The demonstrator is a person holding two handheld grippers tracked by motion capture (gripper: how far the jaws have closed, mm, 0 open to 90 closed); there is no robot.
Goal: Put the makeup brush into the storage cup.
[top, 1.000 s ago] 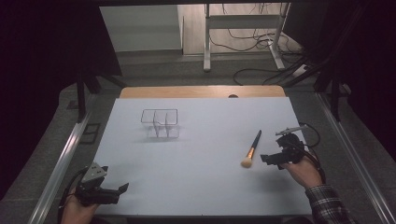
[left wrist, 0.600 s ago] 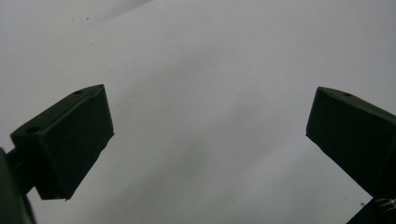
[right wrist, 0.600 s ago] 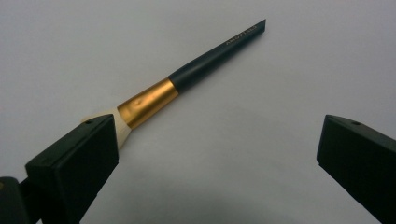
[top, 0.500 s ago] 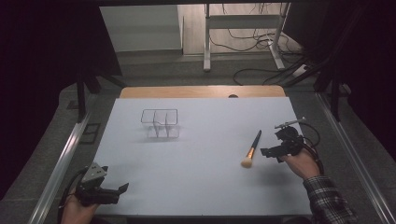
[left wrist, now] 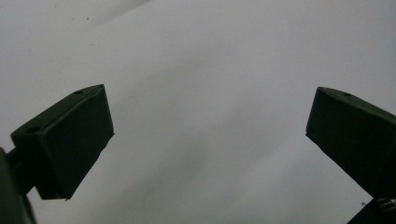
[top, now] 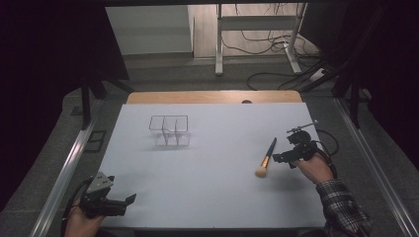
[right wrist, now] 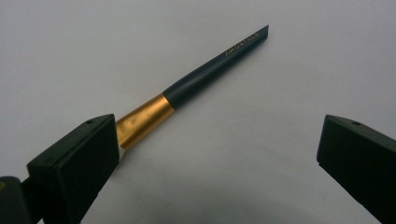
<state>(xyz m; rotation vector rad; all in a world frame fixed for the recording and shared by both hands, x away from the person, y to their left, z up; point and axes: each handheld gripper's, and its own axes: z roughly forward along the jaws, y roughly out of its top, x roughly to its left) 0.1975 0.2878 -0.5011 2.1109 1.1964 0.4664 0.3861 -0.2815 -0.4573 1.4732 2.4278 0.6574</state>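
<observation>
One makeup brush point(top: 266, 158) lies flat on the white table point(top: 212, 187), with a dark handle, a shiny gold band and a soft tan tip (tiny letters run along the handle). The right gripper point(top: 279, 158) sits just beside it with jaws wide apart, holding nothing. The left gripper point(top: 129, 200) rests far off near the table's front edge, jaws spread too.
</observation>
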